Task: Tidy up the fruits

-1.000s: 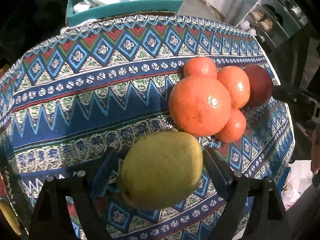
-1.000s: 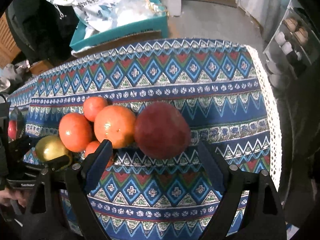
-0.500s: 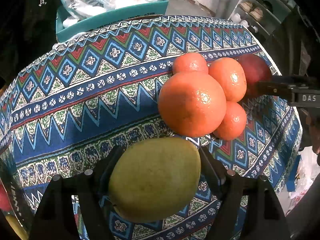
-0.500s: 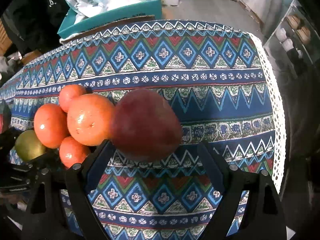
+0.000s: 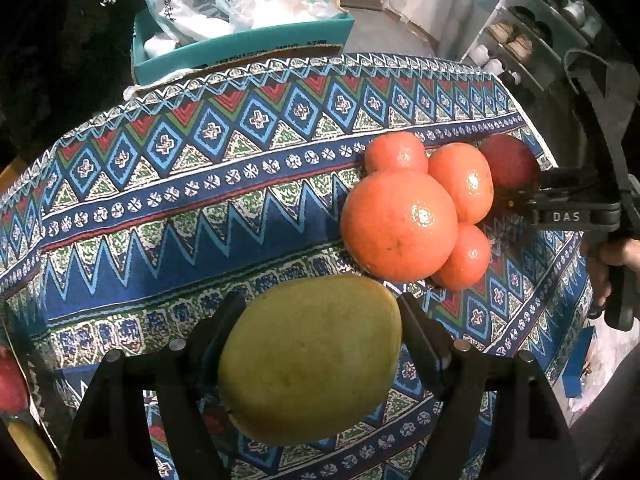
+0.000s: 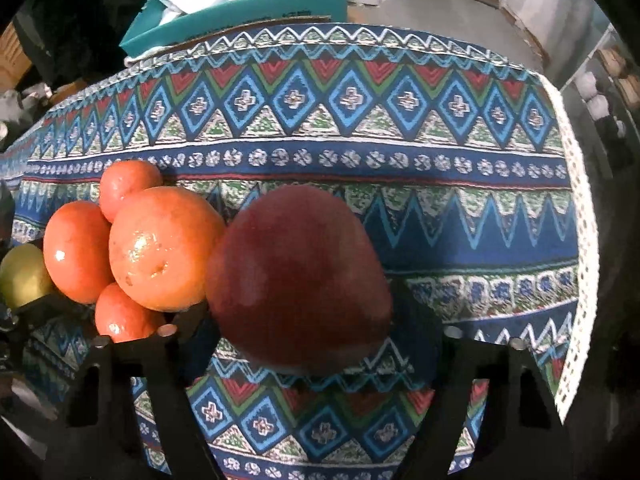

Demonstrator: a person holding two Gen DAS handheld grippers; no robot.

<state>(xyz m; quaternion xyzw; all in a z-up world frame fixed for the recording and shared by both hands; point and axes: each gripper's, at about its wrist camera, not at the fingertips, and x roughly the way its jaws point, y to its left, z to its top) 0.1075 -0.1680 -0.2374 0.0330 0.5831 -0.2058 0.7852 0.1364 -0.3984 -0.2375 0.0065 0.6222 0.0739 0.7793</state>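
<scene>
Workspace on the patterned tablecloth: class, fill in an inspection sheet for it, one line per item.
Surface: patterned tablecloth, lace edge at right.
Job's things: yellow-green mango; four oranges clustered, touching; dark red fruit beside them.
Clutter: nothing seen on the cloth.
Grippers: left tongs around the mango; right tongs around the red fruit; grip on either unclear.
Cables: black cord at right.
Surroundings: teal box holding bags; shelving.

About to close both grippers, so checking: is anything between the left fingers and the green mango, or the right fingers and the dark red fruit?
Nothing visible. The yellow-green mango sits directly between the left hand-held gripper fingers; the dark red fruit likewise in the right hand-held gripper. An orange crowds its left side.
</scene>
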